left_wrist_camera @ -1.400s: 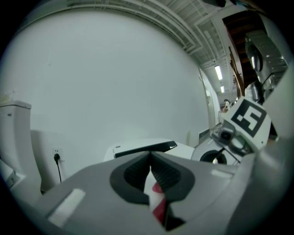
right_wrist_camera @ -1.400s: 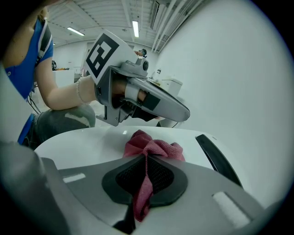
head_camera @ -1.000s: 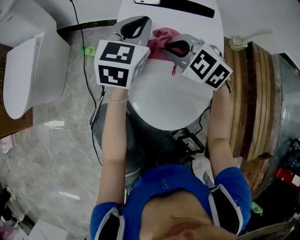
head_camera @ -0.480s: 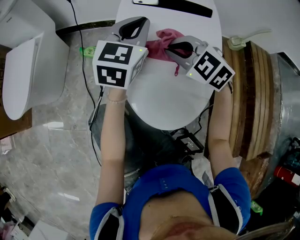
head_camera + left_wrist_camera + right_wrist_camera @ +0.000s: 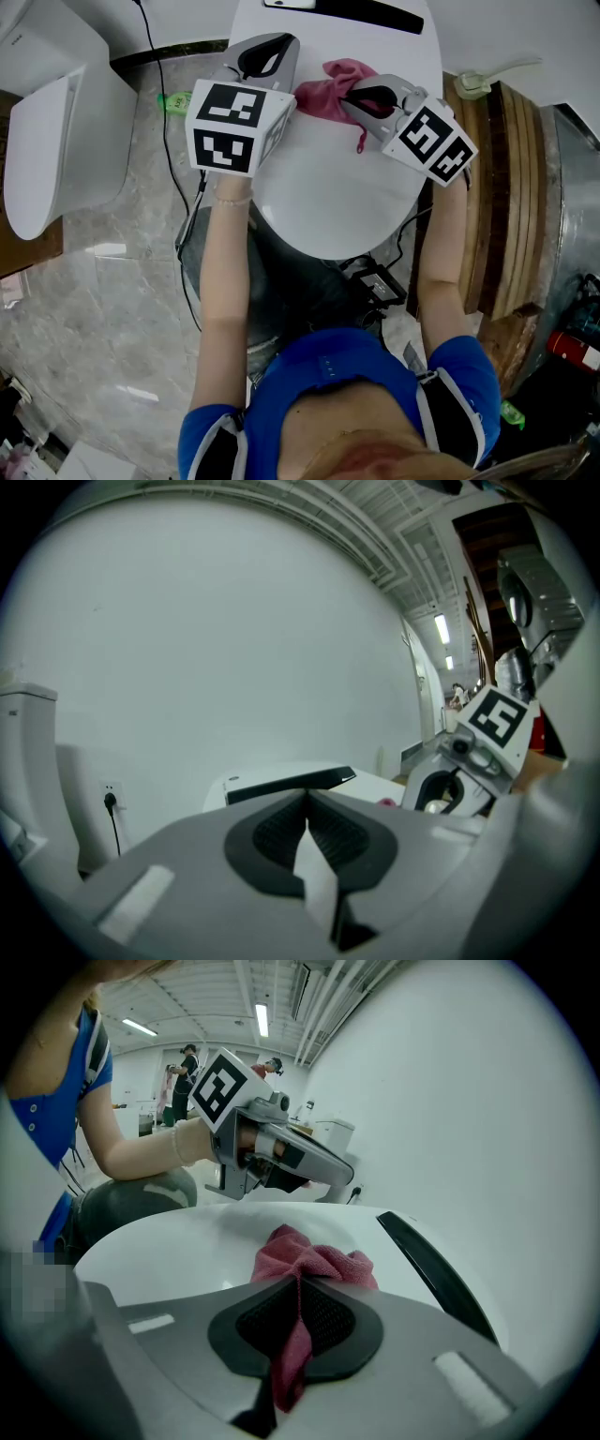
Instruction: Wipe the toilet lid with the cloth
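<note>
The white toilet lid [image 5: 328,202] lies shut below me, and its surface shows in the right gripper view too [image 5: 178,1241]. A pink cloth [image 5: 323,92] is bunched on the lid's far part. My right gripper [image 5: 349,96] is shut on the cloth's near edge; in the right gripper view the cloth [image 5: 314,1260] runs out from between the closed jaws [image 5: 298,1290] and a strip hangs down behind them. My left gripper [image 5: 267,49] hovers at the lid's left edge, beside the cloth and apart from it. Its jaws [image 5: 306,803] are shut with nothing in them.
A black bar [image 5: 375,14] crosses the lid's far end. A second white toilet [image 5: 56,141] stands at the left on the grey stone floor. Stacked wooden boards [image 5: 506,187] flank the right side. A black cable [image 5: 169,84] runs down the left of the bowl.
My right gripper has slid to the right and slightly away, dragging the pink cloth with it across the lid. The left gripper has hardly moved.
</note>
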{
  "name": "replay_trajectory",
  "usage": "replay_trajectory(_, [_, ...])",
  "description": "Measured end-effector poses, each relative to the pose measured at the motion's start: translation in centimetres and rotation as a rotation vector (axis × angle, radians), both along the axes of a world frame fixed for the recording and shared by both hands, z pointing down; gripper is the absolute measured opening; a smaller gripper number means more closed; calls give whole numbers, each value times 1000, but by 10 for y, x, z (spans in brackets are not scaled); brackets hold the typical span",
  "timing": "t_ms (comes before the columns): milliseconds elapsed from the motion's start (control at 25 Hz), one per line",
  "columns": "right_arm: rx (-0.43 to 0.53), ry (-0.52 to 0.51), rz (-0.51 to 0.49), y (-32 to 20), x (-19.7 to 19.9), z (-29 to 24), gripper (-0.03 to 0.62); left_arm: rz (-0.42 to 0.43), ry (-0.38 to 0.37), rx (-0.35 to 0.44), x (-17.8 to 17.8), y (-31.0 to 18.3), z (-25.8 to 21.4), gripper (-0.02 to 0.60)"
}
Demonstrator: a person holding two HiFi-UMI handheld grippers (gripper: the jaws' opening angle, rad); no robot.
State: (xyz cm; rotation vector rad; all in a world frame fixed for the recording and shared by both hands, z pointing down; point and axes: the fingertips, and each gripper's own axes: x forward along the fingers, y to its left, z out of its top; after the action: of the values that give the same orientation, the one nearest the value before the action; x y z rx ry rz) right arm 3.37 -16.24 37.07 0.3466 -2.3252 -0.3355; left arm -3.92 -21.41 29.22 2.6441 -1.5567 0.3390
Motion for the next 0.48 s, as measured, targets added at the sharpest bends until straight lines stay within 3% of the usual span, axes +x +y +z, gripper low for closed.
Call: replay_trajectory(480, [-3,-11,27,-1,18,0,11,3,-2,-3,2,-1,1,2])
